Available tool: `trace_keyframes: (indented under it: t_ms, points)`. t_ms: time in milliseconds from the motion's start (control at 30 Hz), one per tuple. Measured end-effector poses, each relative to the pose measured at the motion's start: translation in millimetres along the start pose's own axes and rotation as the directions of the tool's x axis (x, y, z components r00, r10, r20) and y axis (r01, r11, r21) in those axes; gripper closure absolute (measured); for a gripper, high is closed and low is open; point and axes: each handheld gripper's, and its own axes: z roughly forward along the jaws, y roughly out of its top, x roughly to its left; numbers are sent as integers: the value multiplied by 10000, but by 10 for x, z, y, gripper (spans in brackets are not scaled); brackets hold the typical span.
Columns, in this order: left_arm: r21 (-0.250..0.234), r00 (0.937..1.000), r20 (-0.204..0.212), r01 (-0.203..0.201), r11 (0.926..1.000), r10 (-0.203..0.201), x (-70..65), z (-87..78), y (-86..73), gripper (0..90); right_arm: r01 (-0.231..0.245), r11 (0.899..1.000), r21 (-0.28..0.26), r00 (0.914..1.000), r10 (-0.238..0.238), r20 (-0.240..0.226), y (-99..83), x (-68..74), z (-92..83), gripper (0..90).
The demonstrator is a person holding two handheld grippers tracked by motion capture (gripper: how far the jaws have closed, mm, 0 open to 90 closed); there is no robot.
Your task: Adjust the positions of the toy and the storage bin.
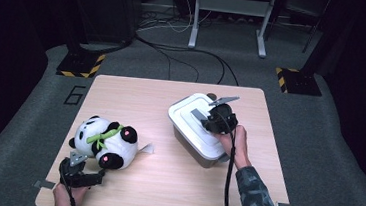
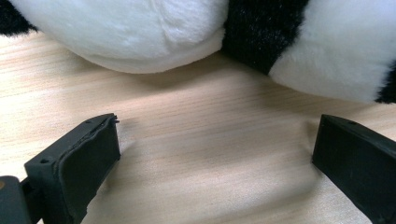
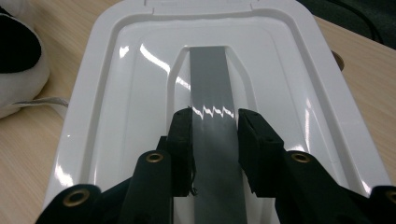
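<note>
Jaws first: the right gripper (image 3: 215, 116) sits low on the white lid (image 3: 116, 84), its two black pads set on either side of the grey handle strip (image 3: 208, 79) that runs down the lid's middle. They look pressed against the strip's edges, narrow but not fully closed. No lift showing yet; the lid lies flat on the grey storage box (image 1: 194, 151), centre-right of the high view, on the wooden table (image 1: 174, 182).

Over at the lower left of that view, the left gripper (image 1: 84, 174) rests on the table with its jaws wide apart and nothing between them. From its own camera, bare wood lies between the pads and the plush panda (image 2: 140, 32) fills the upper edge, just beyond the tips but not touched. From above, the panda (image 1: 104, 144) lies on its side, well apart from the box.

Risk from here, I'd say: that strip is slick and shiny, and the grip is on its thin edges. Pull up crooked and the pads could slide off, or the whole box could come up with the lid, since nothing holds the box down.
</note>
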Motion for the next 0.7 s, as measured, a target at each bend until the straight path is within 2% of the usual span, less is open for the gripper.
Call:
trace_keyframes:
  t_ms: [67,267,500,600,700]
  points:
    - [-2,10000,-2,-1,10000,1,0,0,0,2,-144,9999,59,9999,144,50,-28,30,-32,668]
    - [-34,10000,25,-24,10000,24,-2,3,0,2,-180,9998,-68,9998,180,4,-103,82,-91,668]
    - [-86,10000,41,-45,10000,46,-7,10,0,2,-123,9998,144,9999,123,-52,-74,95,-85,668]
    - [-76,9999,27,-100,9999,100,-7,7,1,3,-181,9998,69,9998,181,-11,-79,170,-79,668]
    - [-79,10000,28,-90,9999,90,-7,7,1,4,-122,9999,83,9994,125,-309,-57,280,-59,667]
